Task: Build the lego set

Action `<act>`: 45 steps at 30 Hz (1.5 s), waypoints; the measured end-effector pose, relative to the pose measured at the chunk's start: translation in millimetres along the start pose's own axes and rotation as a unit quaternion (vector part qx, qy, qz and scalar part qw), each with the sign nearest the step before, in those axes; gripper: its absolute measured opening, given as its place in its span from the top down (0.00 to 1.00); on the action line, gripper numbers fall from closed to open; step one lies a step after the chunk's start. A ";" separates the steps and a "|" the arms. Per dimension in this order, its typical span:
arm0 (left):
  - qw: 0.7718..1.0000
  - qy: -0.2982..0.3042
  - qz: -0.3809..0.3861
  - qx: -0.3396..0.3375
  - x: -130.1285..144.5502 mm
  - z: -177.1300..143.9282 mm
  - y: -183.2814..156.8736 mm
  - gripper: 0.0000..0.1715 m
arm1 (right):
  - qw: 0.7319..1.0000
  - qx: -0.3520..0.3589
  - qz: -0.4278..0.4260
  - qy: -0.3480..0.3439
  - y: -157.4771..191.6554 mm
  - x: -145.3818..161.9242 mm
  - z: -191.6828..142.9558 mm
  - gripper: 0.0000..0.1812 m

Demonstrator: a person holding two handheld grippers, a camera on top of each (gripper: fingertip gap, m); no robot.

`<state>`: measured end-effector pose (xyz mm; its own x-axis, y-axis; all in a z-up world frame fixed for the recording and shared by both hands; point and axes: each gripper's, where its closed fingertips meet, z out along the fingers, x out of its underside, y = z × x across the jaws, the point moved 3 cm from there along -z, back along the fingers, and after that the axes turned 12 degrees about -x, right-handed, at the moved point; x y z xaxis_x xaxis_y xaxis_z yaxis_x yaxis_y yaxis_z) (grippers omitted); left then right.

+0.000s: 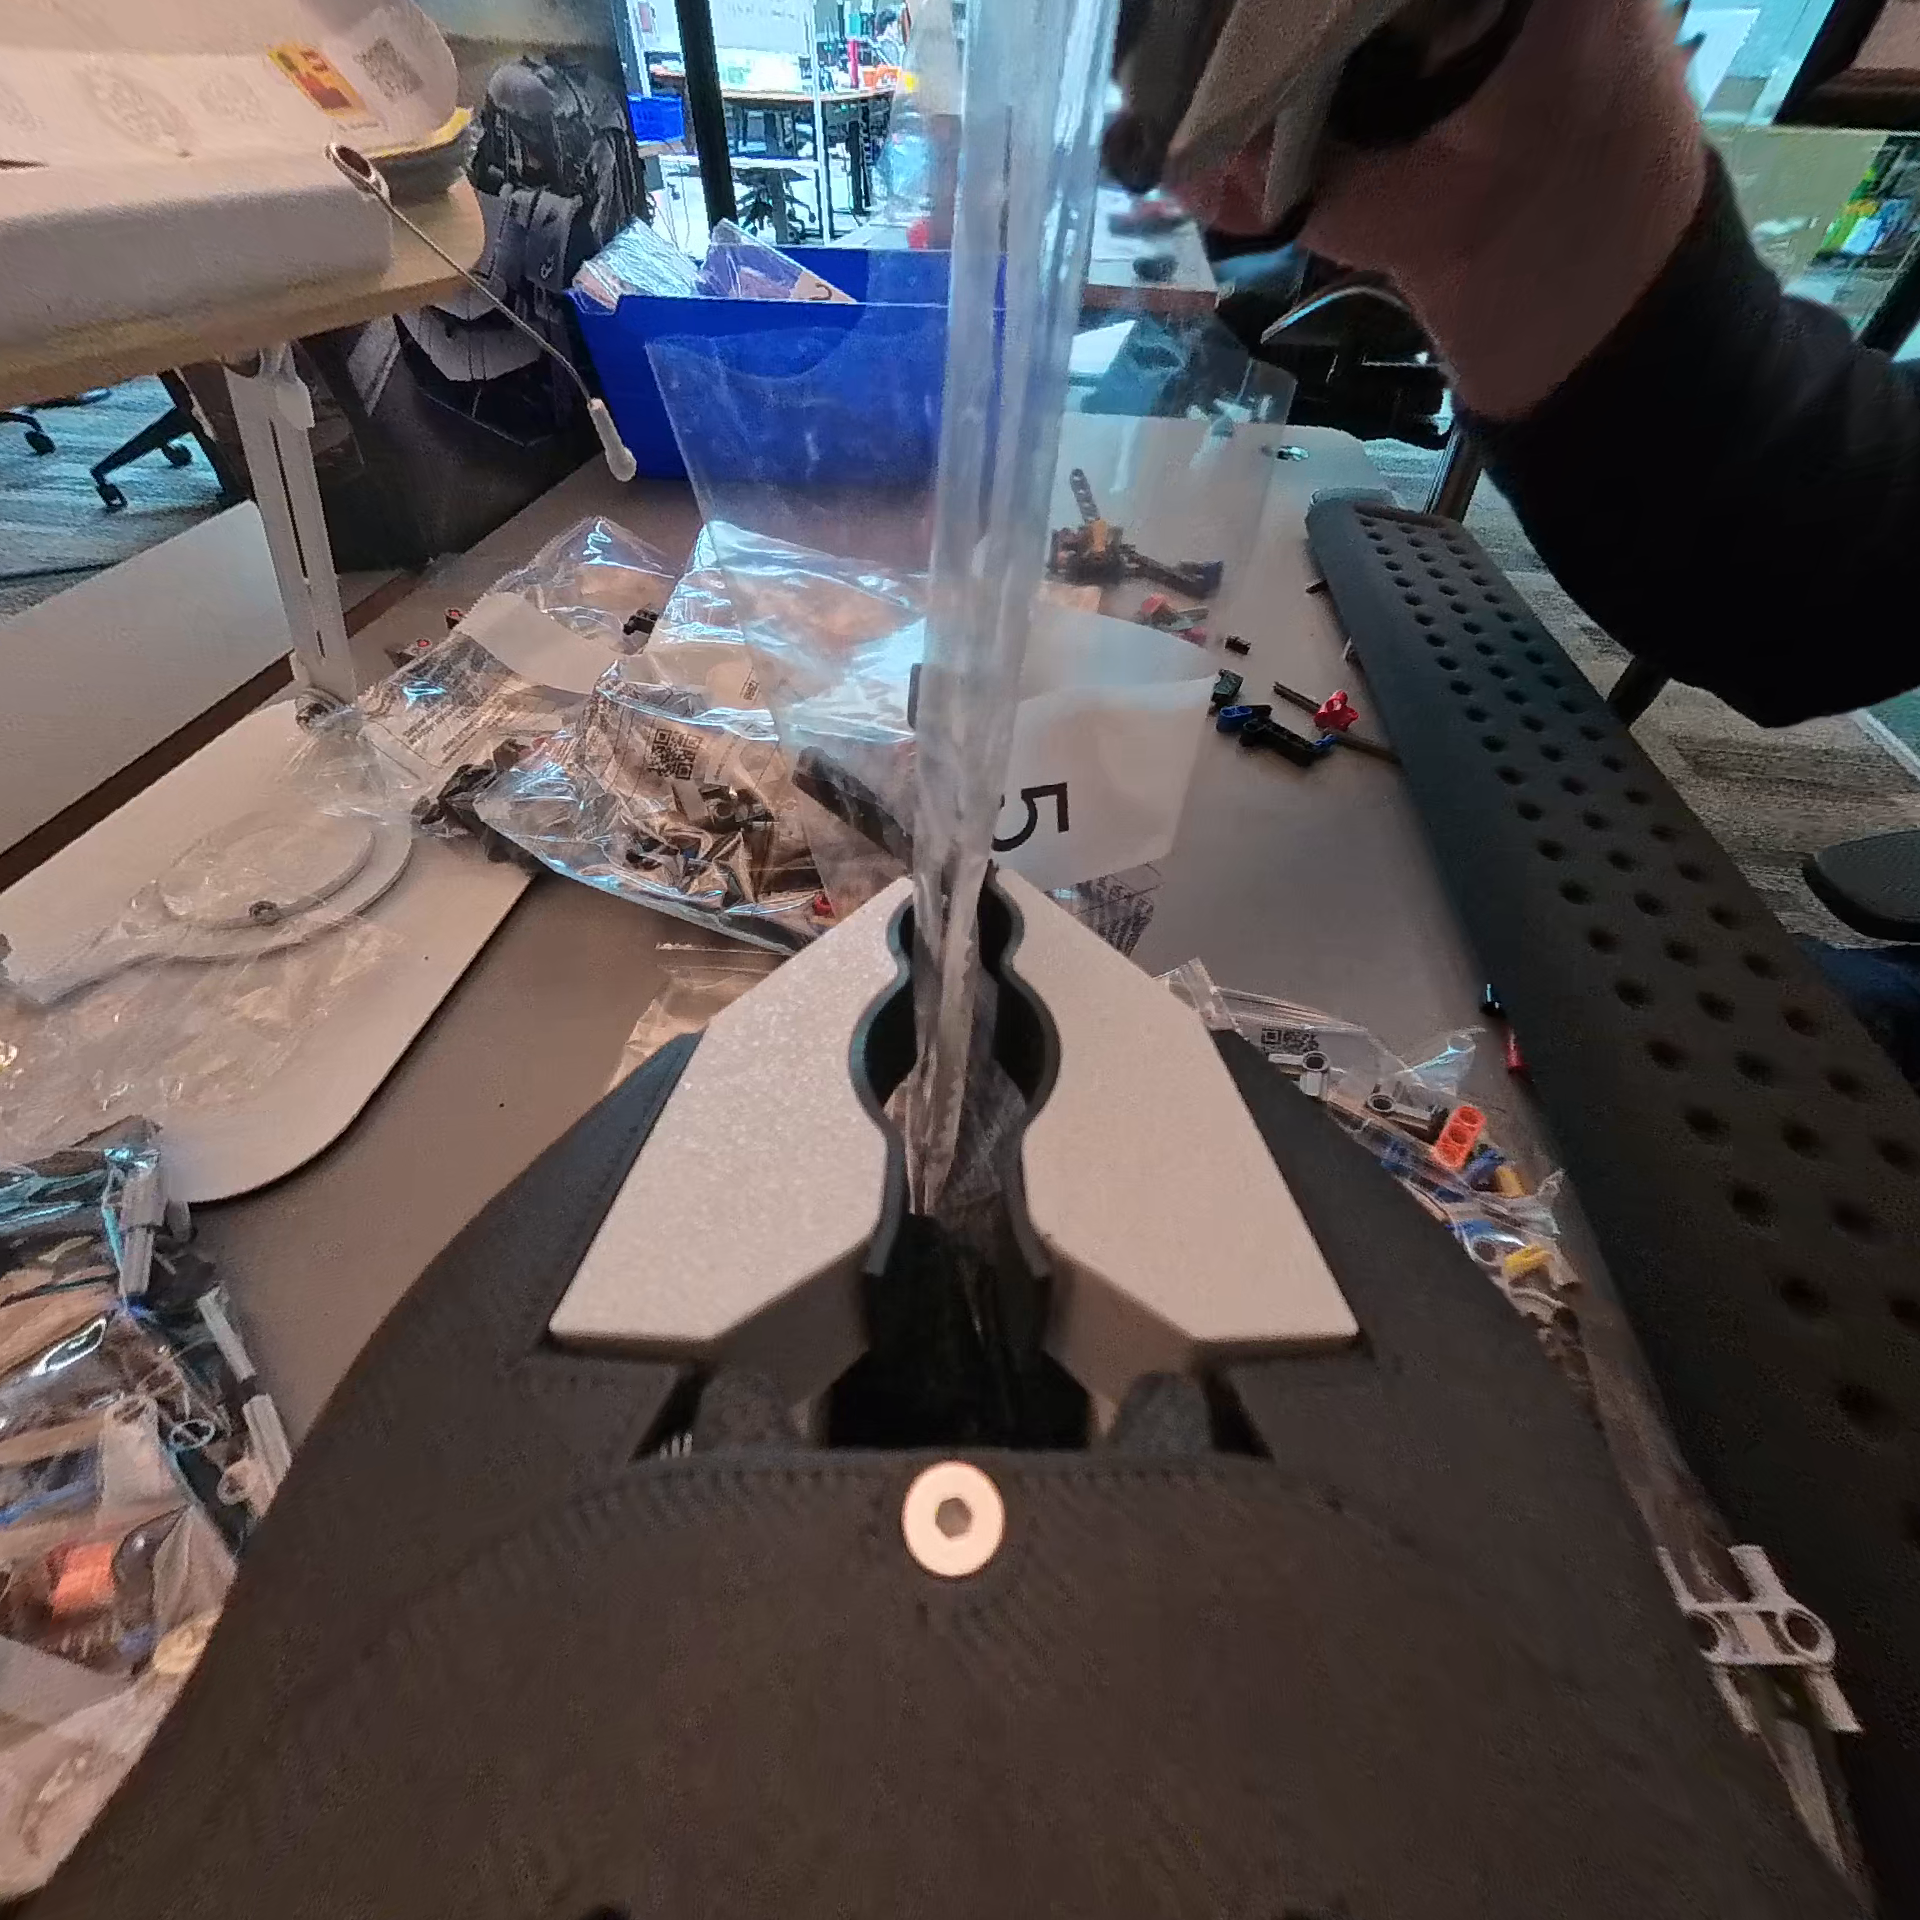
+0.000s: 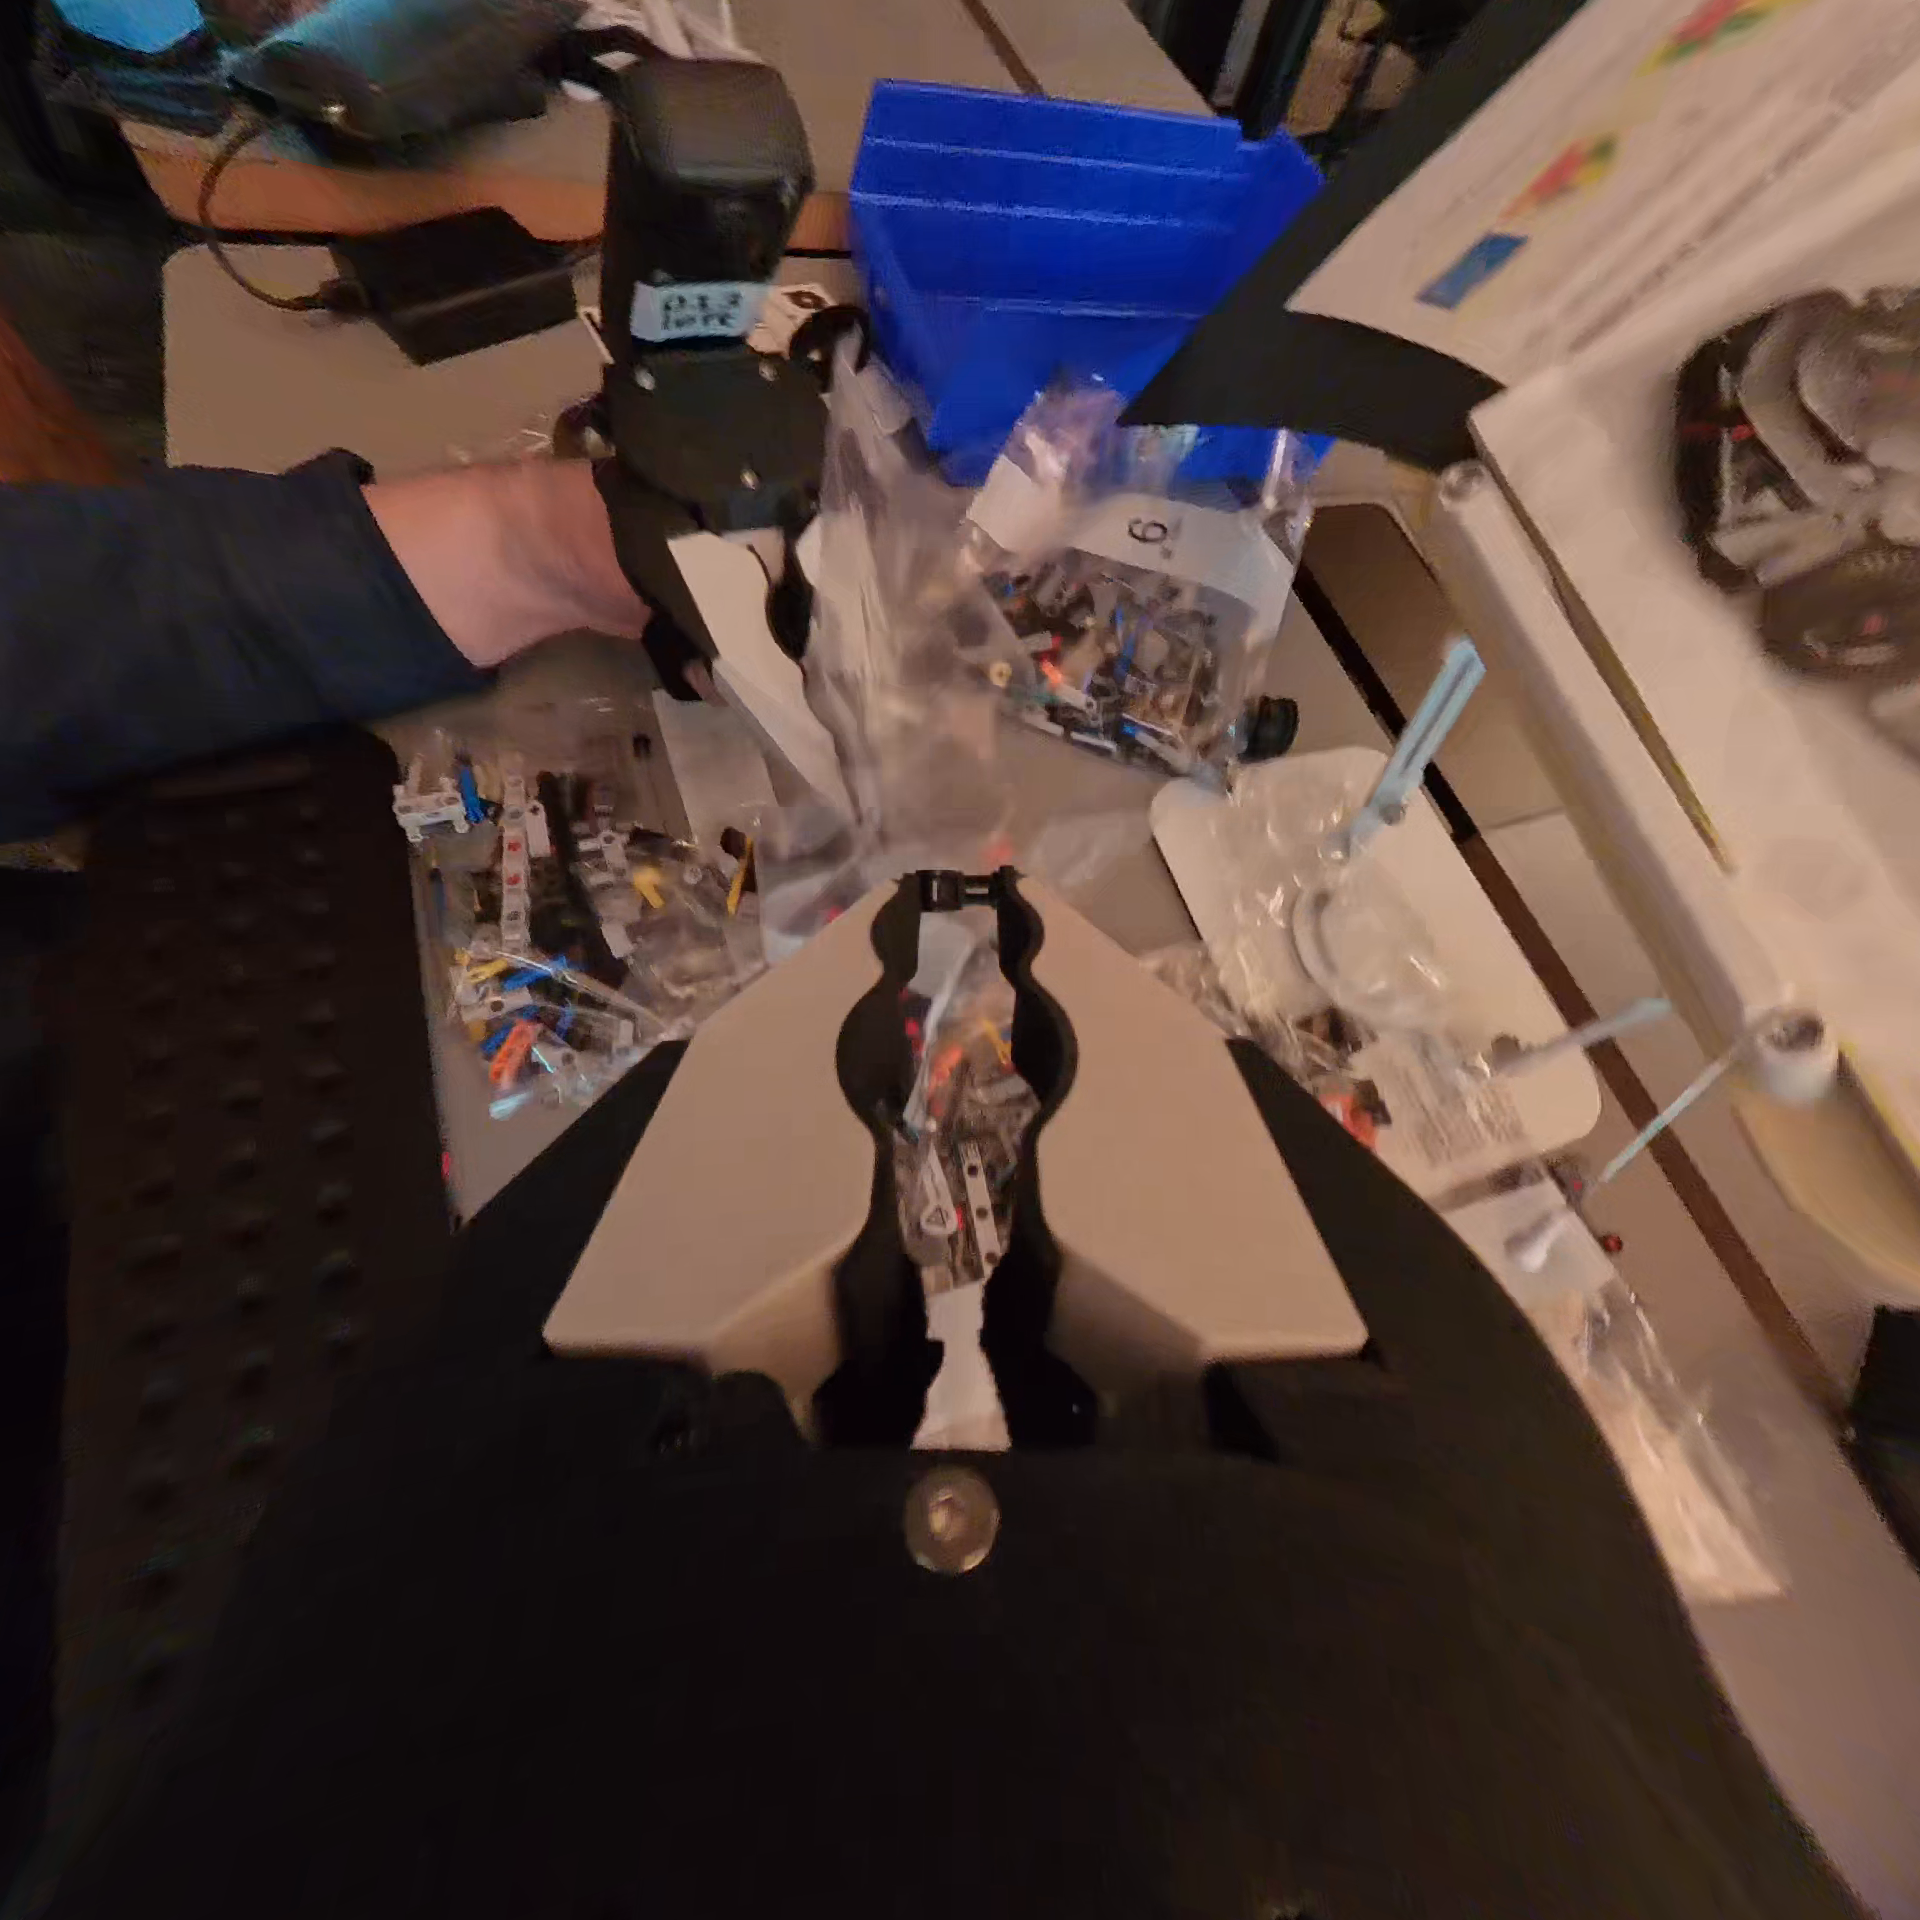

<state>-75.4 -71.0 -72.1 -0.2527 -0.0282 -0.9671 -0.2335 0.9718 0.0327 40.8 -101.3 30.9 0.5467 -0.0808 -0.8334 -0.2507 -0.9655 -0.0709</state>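
Two tools busy. Left tool (image 1: 951, 914) pinches clear plastic bag (image 1: 997, 436), film pulled taut upward. Right tool (image 2: 961, 888) nearly closed on small black pin (image 2: 961, 885) above bagged lego parts (image 2: 1112, 634) on table (image 1: 1309, 914). Judgement: keep pin grip steady, lower bag gently to avoid spilling.

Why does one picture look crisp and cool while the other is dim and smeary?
Left wrist view: bright, cool light, sharp; glare streaks the clear plastic bag; the perforated black board bows from wide-angle distortion. Right wrist view: darker, orange cast, motion blur smearing the blue bin and parts bags.
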 end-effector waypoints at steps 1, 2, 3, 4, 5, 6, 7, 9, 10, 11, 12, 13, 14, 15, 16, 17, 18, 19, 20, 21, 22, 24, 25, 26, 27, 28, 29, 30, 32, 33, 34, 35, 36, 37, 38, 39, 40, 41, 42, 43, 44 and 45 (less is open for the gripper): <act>1.000 -0.001 0.000 0.000 -0.1 -0.2 -0.1 0.96 | 1.000 -0.002 -0.006 0.009 -0.6 -6.5 4.9 0.94; 1.000 0.000 0.000 0.000 -0.2 -0.1 -0.1 0.96 | 1.000 0.007 -0.016 0.013 -2.8 -12.2 9.2 0.93; 1.000 0.000 0.001 0.001 -0.4 0.1 -0.4 0.96 | 1.000 0.009 -0.025 0.017 -3.2 -16.0 14.2 0.93; 1.000 0.000 0.001 0.002 -0.6 0.2 -0.8 0.96 | 0.999 0.004 -0.029 0.025 -2.5 -16.8 19.8 0.93; 1.000 0.000 0.002 0.003 -0.9 0.3 -1.2 0.96 | 0.999 0.005 -0.028 0.035 -3.8 -15.7 24.8 0.93; 1.000 0.000 0.003 0.003 -1.0 0.5 -1.4 0.96 | 0.999 0.007 -0.023 0.045 -5.9 -12.8 29.2 0.93; 1.000 0.000 0.003 0.003 -1.1 0.5 -1.6 0.96 | 0.998 0.000 -0.017 0.057 -6.2 -8.4 33.9 0.93; 1.000 0.000 0.004 0.004 -1.6 0.3 -2.0 0.96 | 0.998 -0.007 -0.007 0.066 -6.4 -2.4 38.9 0.89; 1.000 0.000 0.005 0.004 -1.8 0.3 -2.2 0.96 | 0.998 -0.006 -0.007 0.063 -6.1 -1.2 38.1 0.89; 1.000 0.000 0.005 0.003 -2.0 0.2 -2.4 0.96 | 0.998 0.001 -0.006 0.058 -6.7 -0.8 34.9 0.87; 1.000 0.000 0.006 0.003 -2.2 0.1 -2.3 0.96 | 0.999 0.010 -0.005 0.051 -7.5 -0.7 29.3 0.87; 1.000 0.000 0.005 0.003 -2.2 0.1 -2.2 0.96 | 0.999 0.015 -0.004 0.044 -7.0 -0.4 22.6 0.87; 1.000 0.000 0.005 0.003 -2.2 0.0 -2.1 0.96 | 0.999 0.014 -0.003 0.041 -5.7 1.1 15.8 0.87; 1.000 0.000 0.005 0.003 -2.0 0.2 -2.0 0.96 | 0.999 0.021 0.001 0.043 -6.4 4.9 8.2 0.86; 1.000 0.000 0.004 0.002 -1.8 0.2 -1.7 0.96 | 0.998 0.031 0.009 0.051 -7.8 11.3 0.1 0.86; 1.000 0.000 0.004 0.002 -1.6 0.0 -1.6 0.96 | 0.998 0.036 0.018 0.058 -7.9 19.9 -7.5 0.86; 1.000 -0.001 0.003 0.002 -1.7 -0.2 -1.3 0.96 | 0.997 0.032 0.027 0.065 -5.5 31.0 -13.2 0.88; 1.000 -0.001 0.003 0.001 -1.8 -0.4 -1.1 0.96 | 0.996 0.022 0.038 0.079 -1.8 46.3 -17.0 0.89; 1.000 -0.001 0.003 0.001 -1.8 -0.5 -1.1 0.96 | 0.993 0.014 0.052 0.103 0.7 66.1 -19.5 0.88; 1.000 -0.001 0.003 0.001 -1.8 -0.4 -1.2 0.96 | 0.989 0.013 0.063 0.133 2.0 88.4 -21.6 0.88; 1.000 -0.001 0.003 0.002 -1.9 -0.2 -1.4 0.96 | 0.984 0.012 0.073 0.160 3.3 110.6 -23.2 0.88; 1.000 0.000 0.002 0.002 -1.4 0.3 -1.3 0.96 | 0.974 0.006 0.106 0.198 7.7 150.0 -24.8 0.88; 1.000 0.000 0.002 0.002 -1.0 0.3 -1.1 0.96 | 0.970 0.006 0.119 0.213 9.8 166.4 -26.0 0.87; 1.000 0.000 0.001 0.001 -0.9 0.3 -0.8 0.95 | 0.966 0.006 0.129 0.225 11.9 180.4 -27.5 0.87; 1.000 0.000 0.001 0.001 -0.7 0.1 -0.6 0.95 | 0.963 0.004 0.138 0.234 14.4 191.5 -29.0 0.87; 1.000 0.000 0.000 0.000 -0.4 0.0 -0.1 0.95 | 0.960 -0.001 0.148 0.236 16.8 199.7 -29.8 0.87; 1.000 0.000 -0.001 0.000 -0.1 0.0 0.3 0.95 | 0.958 -0.007 0.158 0.237 18.7 205.7 -29.9 0.87; 1.000 0.000 -0.002 -0.001 0.2 -0.1 0.6 0.95 | 0.956 -0.010 0.164 0.241 19.8 210.9 -29.4 0.87; 1.000 0.001 -0.003 -0.002 0.8 -0.3 1.2 0.95 | 0.950 -0.011 0.167 0.262 21.0 221.1 -28.3 0.88; 1.000 0.002 -0.003 -0.002 1.2 -0.2 1.5 0.95 | 0.948 -0.014 0.166 0.272 22.5 224.8 -26.9 0.90; 1.000 0.002 -0.003 -0.002 1.4 -0.3 1.7 0.95 | 0.948 -0.022 0.166 0.271 24.5 225.3 -24.6 0.92; 1.000 0.002 -0.003 -0.002 1.6 -0.3 1.7 0.95 | 0.949 -0.026 0.165 0.267 25.6 224.2 -23.1 0.94; 1.000 0.002 -0.003 -0.002 1.7 -0.2 1.7 0.95 | 0.948 -0.025 0.164 0.271 25.4 224.8 -23.5 0.94; 1.000 0.003 -0.004 -0.002 1.8 -0.2 1.9 0.95 | 0.947 -0.023 0.165 0.274 25.1 224.9 -24.7 0.95; 1.000 0.003 -0.004 -0.002 2.0 -0.1 1.9 0.95 | 0.948 -0.021 0.161 0.275 24.3 224.2 -26.0 0.99; 1.000 0.003 -0.004 -0.002 2.1 0.1 1.9 0.96 | 0.948 -0.020 0.158 0.275 23.8 223.7 -27.3 1.00; 1.000 0.004 -0.004 -0.001 2.2 0.2 1.8 0.95 | 0.949 -0.021 0.159 0.273 23.6 222.8 -28.4 1.00; 1.000 0.004 -0.004 -0.001 2.3 0.4 1.6 0.96 | 0.950 -0.024 0.161 0.268 23.8 221.2 -29.2 1.00; 1.000 0.004 -0.003 -0.001 2.2 0.5 1.4 0.96 | 0.951 -0.026 0.161 0.263 23.9 219.4 -30.2 1.00; 1.000 0.004 -0.003 0.000 2.2 0.6 1.2 0.96 | 0.952 -0.027 0.160 0.260 24.0 218.1 -31.7 0.98; 1.000 0.004 -0.003 -0.001 2.2 0.5 1.2 0.96 | 0.952 -0.031 0.160 0.258 24.8 217.1 -33.4 0.95; 1.000 0.004 -0.003 -0.001 2.0 0.5 1.1 0.96 | 0.953 -0.031 0.159 0.257 24.8 216.6 -35.2 0.92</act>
<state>-75.8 -69.9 -74.1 -0.2589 -0.0356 -0.9652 -0.2362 0.9713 0.0275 181.1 -151.5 -132.0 0.7743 -0.4664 -0.4278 -0.4293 -0.8837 0.1866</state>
